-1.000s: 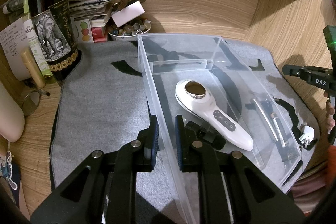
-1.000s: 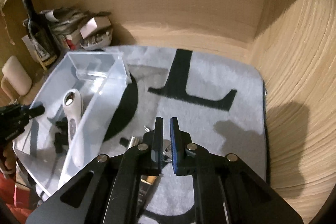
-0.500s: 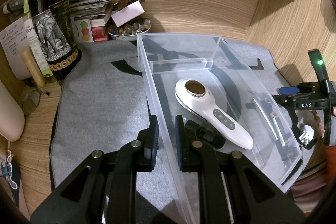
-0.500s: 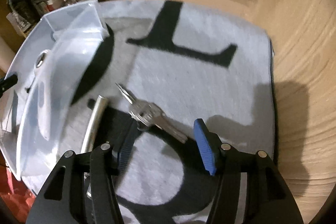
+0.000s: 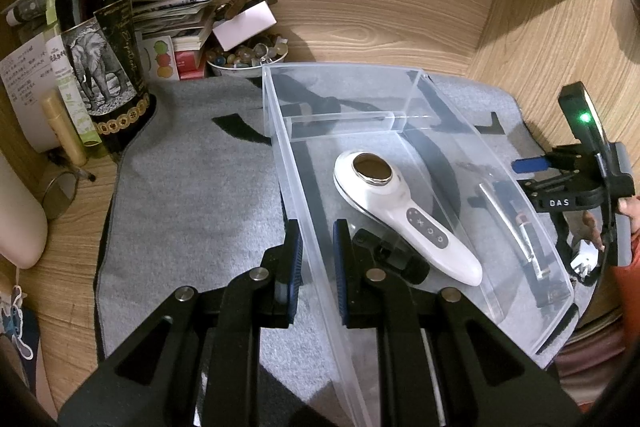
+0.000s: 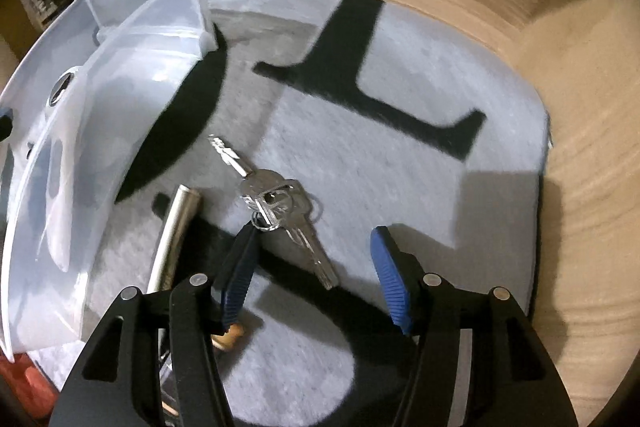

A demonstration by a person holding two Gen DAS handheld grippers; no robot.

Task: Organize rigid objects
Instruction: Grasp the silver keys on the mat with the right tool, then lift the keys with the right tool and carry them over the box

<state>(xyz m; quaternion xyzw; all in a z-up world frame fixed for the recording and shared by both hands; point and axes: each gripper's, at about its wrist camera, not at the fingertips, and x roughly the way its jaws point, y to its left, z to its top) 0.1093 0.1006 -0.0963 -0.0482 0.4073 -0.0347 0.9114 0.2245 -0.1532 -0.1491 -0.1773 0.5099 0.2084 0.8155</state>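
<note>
Progress looks partial from where I hold things. Farthest left on the grey mat [image 5: 192,195], my left gripper [image 5: 316,259] is pinched tight on the near side wall of the clear bin [image 5: 496,163], one pad outside and one inside, steadying it. Inside the bin lie the white handheld device [image 5: 404,219] and a small black piece [image 5: 392,255] beside its handle, so I count those as sorted. To the right of the bin, on the mat, things are left: a silver tube [image 6: 176,227] just beside the bin wall, then the bunch of keys [image 6: 276,199]. My right gripper [image 6: 312,275] hangs over the keys with its jaws spread and empty; one key blade lies between the pads, untouched. I judge the keys come next, then the tube.
</note>
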